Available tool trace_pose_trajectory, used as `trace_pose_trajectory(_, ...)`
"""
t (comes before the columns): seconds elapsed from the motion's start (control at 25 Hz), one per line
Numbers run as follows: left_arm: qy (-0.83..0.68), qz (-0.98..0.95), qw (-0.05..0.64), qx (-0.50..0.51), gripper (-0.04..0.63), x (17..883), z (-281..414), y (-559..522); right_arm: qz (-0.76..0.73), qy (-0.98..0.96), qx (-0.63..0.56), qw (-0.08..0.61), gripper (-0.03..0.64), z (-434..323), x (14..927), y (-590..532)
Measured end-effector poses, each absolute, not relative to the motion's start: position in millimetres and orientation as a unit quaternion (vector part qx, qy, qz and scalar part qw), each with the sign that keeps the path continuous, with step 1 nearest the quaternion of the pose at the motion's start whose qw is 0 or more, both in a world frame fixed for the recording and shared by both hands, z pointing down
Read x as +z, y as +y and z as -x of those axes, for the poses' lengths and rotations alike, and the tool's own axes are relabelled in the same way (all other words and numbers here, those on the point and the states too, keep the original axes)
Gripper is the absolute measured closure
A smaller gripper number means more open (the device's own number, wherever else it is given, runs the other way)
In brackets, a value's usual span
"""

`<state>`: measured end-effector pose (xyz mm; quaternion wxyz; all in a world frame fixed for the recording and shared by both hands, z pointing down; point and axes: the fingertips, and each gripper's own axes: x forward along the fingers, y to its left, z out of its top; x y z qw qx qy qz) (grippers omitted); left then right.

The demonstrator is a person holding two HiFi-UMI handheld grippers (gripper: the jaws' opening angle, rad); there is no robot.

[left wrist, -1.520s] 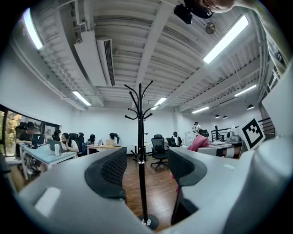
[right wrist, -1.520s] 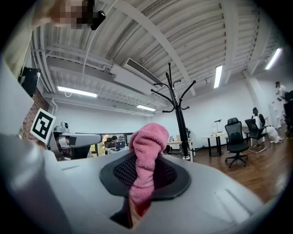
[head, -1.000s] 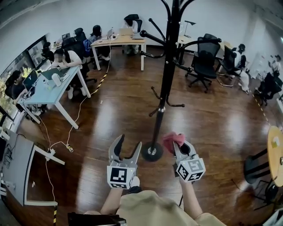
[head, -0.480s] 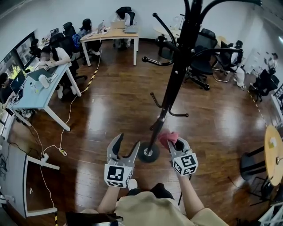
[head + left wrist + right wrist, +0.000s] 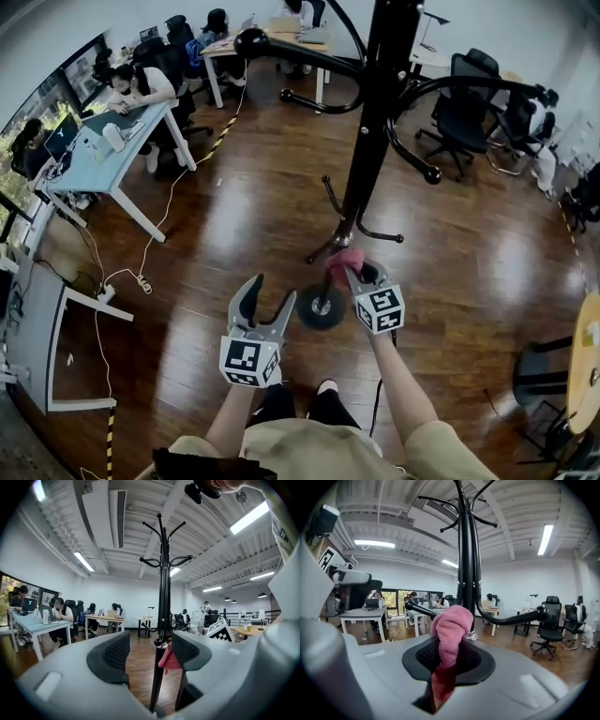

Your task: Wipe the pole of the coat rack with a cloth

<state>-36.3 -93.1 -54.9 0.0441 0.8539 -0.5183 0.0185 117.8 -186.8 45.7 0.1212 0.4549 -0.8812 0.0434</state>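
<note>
A black coat rack stands on the wooden floor, its pole (image 5: 367, 141) rising from a round base (image 5: 322, 308). My right gripper (image 5: 356, 271) is shut on a pink cloth (image 5: 345, 262), held close against the lower pole; in the right gripper view the cloth (image 5: 449, 641) hangs pinched between the jaws just in front of the pole (image 5: 466, 564). My left gripper (image 5: 272, 302) is open and holds nothing, a little left of the base. In the left gripper view the pole (image 5: 162, 620) shows between its fingers, with the cloth (image 5: 169, 657) beside it.
Curved hooks (image 5: 427, 173) stick out from the pole at several heights. A light-blue desk (image 5: 112, 155) with seated people stands at the left, a wooden desk (image 5: 272, 42) at the back, office chairs (image 5: 466, 108) at the right. A cable (image 5: 141, 277) trails on the floor.
The head view has moved closer to the rack. My right gripper carried the pink cloth forward and left, up to the lower pole. The left gripper stayed open near the base.
</note>
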Motion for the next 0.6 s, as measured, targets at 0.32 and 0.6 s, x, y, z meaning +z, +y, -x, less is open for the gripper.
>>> trace_pose_trajectory(0.32,-0.503,-0.864,0.015,0.024,0.336,11,19,-115,-0.431,-0.898,0.001,0.083,0.566,-112,84,-217)
trace_pose_trajectory(0.6,-0.463,-0.886,-0.011,0.007,0.336,100,16,-171,-0.423,-0.902,-0.075,0.045,0.568,-100,114,-216)
